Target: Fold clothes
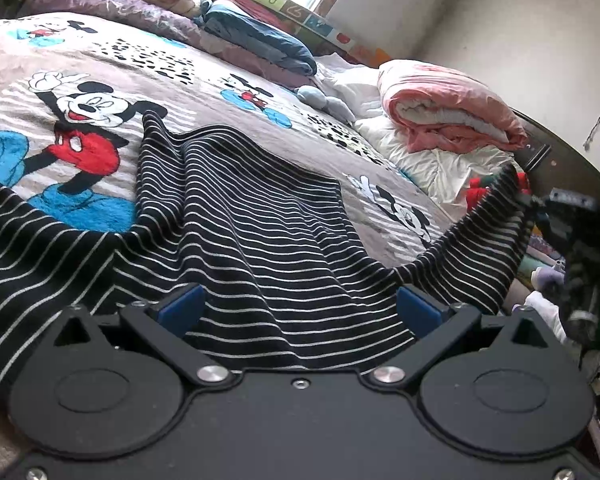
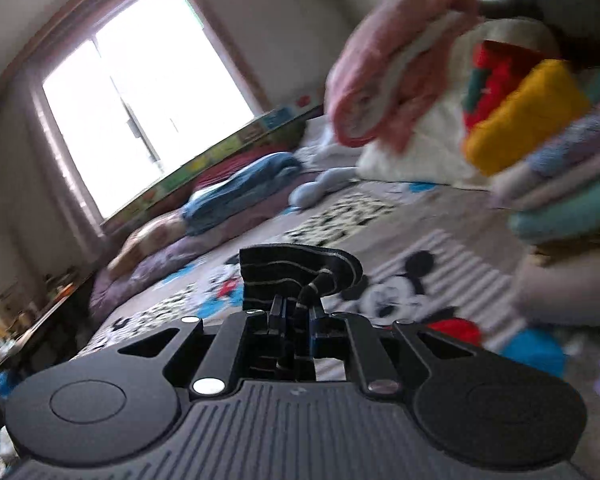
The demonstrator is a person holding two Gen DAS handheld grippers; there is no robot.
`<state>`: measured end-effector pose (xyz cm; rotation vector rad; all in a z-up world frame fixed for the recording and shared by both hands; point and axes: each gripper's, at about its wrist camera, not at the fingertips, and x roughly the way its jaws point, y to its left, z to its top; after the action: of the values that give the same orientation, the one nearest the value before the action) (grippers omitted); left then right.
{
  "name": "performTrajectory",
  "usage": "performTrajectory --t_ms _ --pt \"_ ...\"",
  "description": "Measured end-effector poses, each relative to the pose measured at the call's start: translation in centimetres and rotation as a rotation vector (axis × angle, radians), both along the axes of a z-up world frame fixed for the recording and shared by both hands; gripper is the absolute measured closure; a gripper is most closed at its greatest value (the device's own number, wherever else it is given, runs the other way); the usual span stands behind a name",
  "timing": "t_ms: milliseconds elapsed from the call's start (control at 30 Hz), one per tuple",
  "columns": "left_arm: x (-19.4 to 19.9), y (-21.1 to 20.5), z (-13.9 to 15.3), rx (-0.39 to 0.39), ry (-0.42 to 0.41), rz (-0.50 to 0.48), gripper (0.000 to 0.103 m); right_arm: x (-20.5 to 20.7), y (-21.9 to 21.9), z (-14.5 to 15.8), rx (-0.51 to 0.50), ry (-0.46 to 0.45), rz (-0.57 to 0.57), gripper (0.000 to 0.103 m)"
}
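Note:
A black garment with thin white stripes lies spread on the cartoon-mouse bedspread. My left gripper is open just above its near edge, blue pads wide apart with cloth lying between them. At the far right of the left wrist view, one corner of the garment is pulled up off the bed by my right gripper. In the right wrist view, the right gripper is shut on a bunched fold of the striped garment, held above the bedspread.
A rolled pink quilt on white bedding sits at the back right, and a folded blue blanket and pillows lie along the headboard. Stacked folded clothes and a yellow item stand to the right of the right gripper. A window is behind.

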<state>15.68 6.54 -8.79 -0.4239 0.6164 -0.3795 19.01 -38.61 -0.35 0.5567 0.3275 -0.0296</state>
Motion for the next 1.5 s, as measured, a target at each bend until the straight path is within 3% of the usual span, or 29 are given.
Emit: performTrajectory --t_ms 467,600,800,1033,1100,1300,1500 --pt "0.5 -0.5 -1.0 0.025 0.028 -0.005 0.0 1.4 -4.9 -9.2 -0.035 0.229 -0.123 0.091" --pt "0.9 -0.7 -1.4 0.03 0.038 -0.009 0.0 2.2 -4.7 -10.1 -0.075 0.281 -0.119 0.089" --pt "1.1 -1.2 -1.7 0.036 0.043 -0.025 0.0 1.8 -5.5 -10.3 -0.123 0.274 -0.189 0.062" --pt "1.2 -1.4 -1.6 0.037 0.041 -0.033 0.0 2.2 -3.9 -11.4 -0.304 0.369 -0.134 0.063" --pt "1.2 -1.4 -1.7 0.04 0.042 -0.033 0.0 2.3 -4.0 -11.9 -0.302 0.399 -0.142 0.063" --pt "1.5 -0.7 -1.6 0.031 0.042 -0.006 0.0 1.3 -2.0 -10.1 -0.275 0.312 -0.104 0.059" --pt "1.3 0.3 -1.1 0.044 0.004 0.033 0.001 3.1 2.3 -8.4 -0.161 0.241 0.105 0.049"
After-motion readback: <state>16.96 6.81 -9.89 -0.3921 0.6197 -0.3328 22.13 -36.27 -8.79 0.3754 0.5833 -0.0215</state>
